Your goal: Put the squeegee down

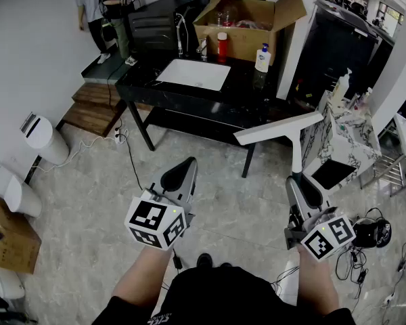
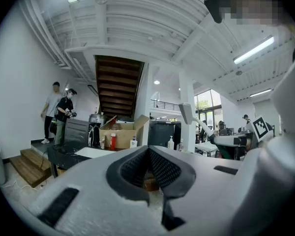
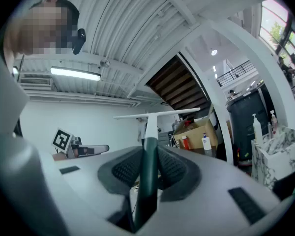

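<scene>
I find the right gripper (image 1: 301, 188) clenched on the dark green handle of the white T-shaped squeegee (image 1: 279, 128). The right gripper view shows the handle seated squarely between both ribbed pads, with the blade bar uppermost. The tool is in the air over the grey tiled floor (image 1: 88, 181), short of the black counter with the white sink basin (image 1: 243, 103) and beside the marble-patterned side table (image 1: 355, 131), touching neither. The left gripper (image 1: 179, 176) is closed on itself with nothing between its pads, held level and well apart from the tool. The put-down is not yet begun. In my judgement the counter top to the right of the basin is the nearest free surface, though bottles stand there and must be avoided. I would keep the clamp firm while carrying the tool forward, as the long blade bar makes it top-heavy and likely to swing in the pads. I would lower it until the blade and handle both rest flat, and only then part the jaws. I would then draw the gripper straight back along the handle line so the pads do not drag it off the edge.
</scene>
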### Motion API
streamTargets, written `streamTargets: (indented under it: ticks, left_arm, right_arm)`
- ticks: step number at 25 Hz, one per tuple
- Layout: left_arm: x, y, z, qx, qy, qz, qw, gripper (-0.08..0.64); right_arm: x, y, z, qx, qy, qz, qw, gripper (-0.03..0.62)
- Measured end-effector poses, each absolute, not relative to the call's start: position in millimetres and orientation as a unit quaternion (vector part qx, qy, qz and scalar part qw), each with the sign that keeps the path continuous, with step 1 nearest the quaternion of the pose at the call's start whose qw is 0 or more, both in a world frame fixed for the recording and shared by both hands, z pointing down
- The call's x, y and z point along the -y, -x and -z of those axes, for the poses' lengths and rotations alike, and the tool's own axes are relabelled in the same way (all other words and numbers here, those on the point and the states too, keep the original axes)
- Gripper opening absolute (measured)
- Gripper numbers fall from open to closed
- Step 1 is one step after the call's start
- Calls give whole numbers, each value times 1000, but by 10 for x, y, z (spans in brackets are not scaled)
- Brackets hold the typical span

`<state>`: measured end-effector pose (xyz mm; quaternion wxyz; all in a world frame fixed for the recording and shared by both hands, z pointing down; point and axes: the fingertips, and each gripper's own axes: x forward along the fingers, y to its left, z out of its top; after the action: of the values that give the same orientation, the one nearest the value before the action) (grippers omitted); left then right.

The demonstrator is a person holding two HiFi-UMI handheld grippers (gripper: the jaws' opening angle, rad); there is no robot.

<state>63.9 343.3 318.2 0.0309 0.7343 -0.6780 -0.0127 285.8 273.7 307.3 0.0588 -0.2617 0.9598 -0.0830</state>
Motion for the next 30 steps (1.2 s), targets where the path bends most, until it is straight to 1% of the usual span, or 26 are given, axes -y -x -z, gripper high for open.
streamTargets:
  ticks: [11, 16, 22, 30]
  left_arm:
    - [-3091, -756, -3032, 666, -746, -4, 27, 7]
    - [-3188, -930, -3107, 661, -750, -15, 28, 8]
    - [-3188, -981, -3245, 667, -744, -4, 41, 8]
    - [-2811, -961, -3308, 653, -756, 6, 43, 8]
  right_arm:
    - [-2598, -2882, -2898, -961, 261, 63, 66, 98]
    - [-2663, -3003, -2953, -965, 236, 92, 72, 98]
    - [-2573, -3209, -3104, -958, 245, 125, 78, 100]
    - [-2282, -3166, -3079, -955, 263, 115, 70, 100]
